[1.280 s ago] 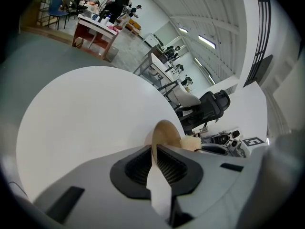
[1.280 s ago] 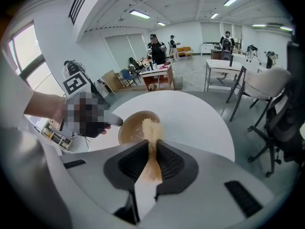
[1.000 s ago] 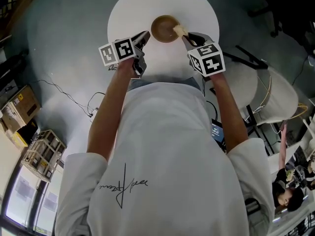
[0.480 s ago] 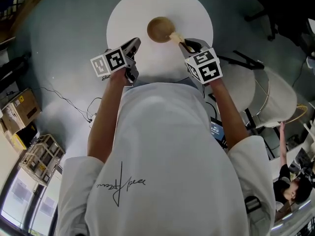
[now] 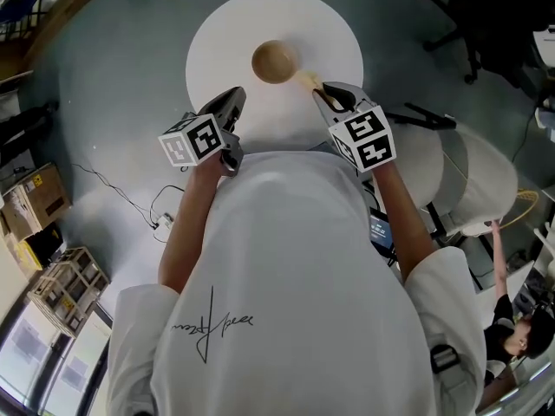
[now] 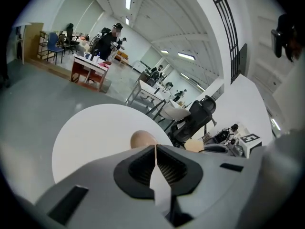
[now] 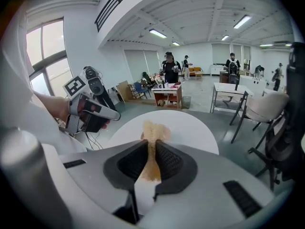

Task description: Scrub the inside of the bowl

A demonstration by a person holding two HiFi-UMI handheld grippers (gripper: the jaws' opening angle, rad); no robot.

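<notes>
A small wooden bowl (image 5: 274, 61) stands upright on the round white table (image 5: 224, 33), a little past its middle. My right gripper (image 5: 323, 92) is shut on the handle of a pale wooden brush; its bristle head (image 5: 308, 80) hangs just right of the bowl, outside it. In the right gripper view the brush (image 7: 153, 130) sticks out between the shut jaws over the table (image 7: 190, 123). My left gripper (image 5: 235, 97) is shut and empty, held at the table's near edge, apart from the bowl. In the left gripper view the bowl (image 6: 142, 138) peeks above the shut jaws.
A black office chair (image 5: 455, 11) stands at the far right, and white chairs (image 5: 473, 176) sit close to my right arm. Cables (image 5: 130, 185) and cardboard boxes (image 5: 33, 191) lie on the grey floor at the left. People stand at distant desks.
Both grippers have drawn back from the bowl toward the person. The brush head has come out of the bowl and now hangs beside it. The left gripper has moved off the bowl's rim.
</notes>
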